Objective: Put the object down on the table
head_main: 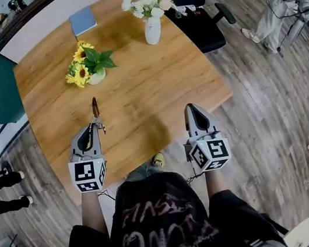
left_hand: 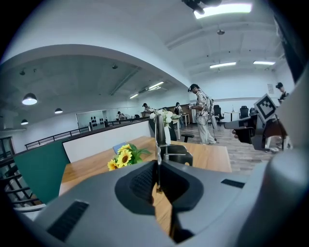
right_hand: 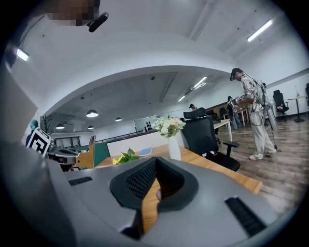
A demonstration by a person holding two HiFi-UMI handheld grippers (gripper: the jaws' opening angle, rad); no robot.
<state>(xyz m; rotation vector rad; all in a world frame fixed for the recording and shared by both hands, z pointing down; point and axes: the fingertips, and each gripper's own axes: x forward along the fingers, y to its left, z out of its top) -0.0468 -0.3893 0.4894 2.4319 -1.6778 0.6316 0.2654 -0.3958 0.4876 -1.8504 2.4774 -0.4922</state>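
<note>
Head view: tool's brown handle (head_main: pixel 95 108); left gripper view: thin edge (left_hand: pixel 157 166)

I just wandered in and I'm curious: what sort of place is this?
Probably an open-plan office: a black office chair stands at a wooden table, and long ceiling strip lights run overhead.

Smooth wooden table (head_main: pixel 137 93), matt plastic left gripper (head_main: pixel 98 125), glossy white vase (head_main: pixel 153 30)

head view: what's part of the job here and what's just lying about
Job: tool, left gripper holding it, table.
Lying about: sunflowers, vase, blue book, chair.
</note>
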